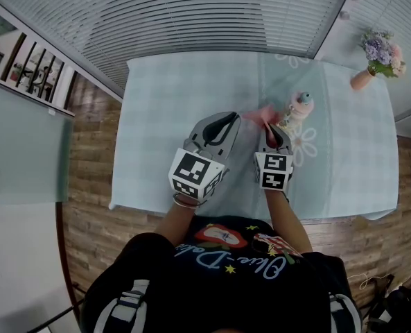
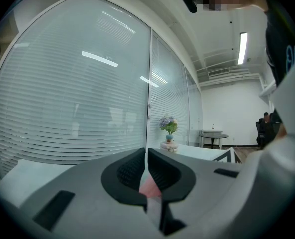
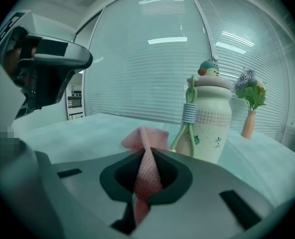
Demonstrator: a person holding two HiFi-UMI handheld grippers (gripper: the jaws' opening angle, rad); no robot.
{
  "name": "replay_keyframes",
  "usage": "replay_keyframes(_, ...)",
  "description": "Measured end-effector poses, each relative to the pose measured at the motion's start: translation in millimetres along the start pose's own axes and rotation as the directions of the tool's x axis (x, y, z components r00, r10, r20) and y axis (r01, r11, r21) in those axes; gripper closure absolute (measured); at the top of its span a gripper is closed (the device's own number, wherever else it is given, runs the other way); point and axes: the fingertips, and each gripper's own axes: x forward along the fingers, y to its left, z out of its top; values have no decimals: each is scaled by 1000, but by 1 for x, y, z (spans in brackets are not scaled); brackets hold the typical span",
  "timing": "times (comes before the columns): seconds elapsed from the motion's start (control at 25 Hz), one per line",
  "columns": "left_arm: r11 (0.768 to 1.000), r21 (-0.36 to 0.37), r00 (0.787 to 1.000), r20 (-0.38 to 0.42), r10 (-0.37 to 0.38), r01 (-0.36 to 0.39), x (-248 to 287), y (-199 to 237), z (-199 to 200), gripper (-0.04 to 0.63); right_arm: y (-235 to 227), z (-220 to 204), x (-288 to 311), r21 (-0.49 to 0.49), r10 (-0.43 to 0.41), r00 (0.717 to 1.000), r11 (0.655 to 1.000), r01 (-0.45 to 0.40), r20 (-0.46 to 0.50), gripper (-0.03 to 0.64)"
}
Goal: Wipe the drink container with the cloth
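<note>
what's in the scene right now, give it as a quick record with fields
setting: table with a pale cover, beside slatted blinds
drink container: cream bottle, snowman lid, upright on the table
cloth: pink, bunched, close to the container; contact unclear
right gripper: jaws closed on the cloth
left gripper: jaws together, beside the right one; pink shows through its slit
flower vase: upright, beyond the container
</note>
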Motion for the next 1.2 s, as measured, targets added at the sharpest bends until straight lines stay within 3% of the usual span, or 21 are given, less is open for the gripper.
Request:
replay_keyframes(0.48,1000,1,1000,1,2,-2,-4,-3,-1,589,4,1,-8,17,19,1000,1000,-19,8,604)
replay_keyframes(1.2,1000,3,999,41,-25,25,-2,-11,13,589,6,90,-68,24,77,968,996,-86,240,604)
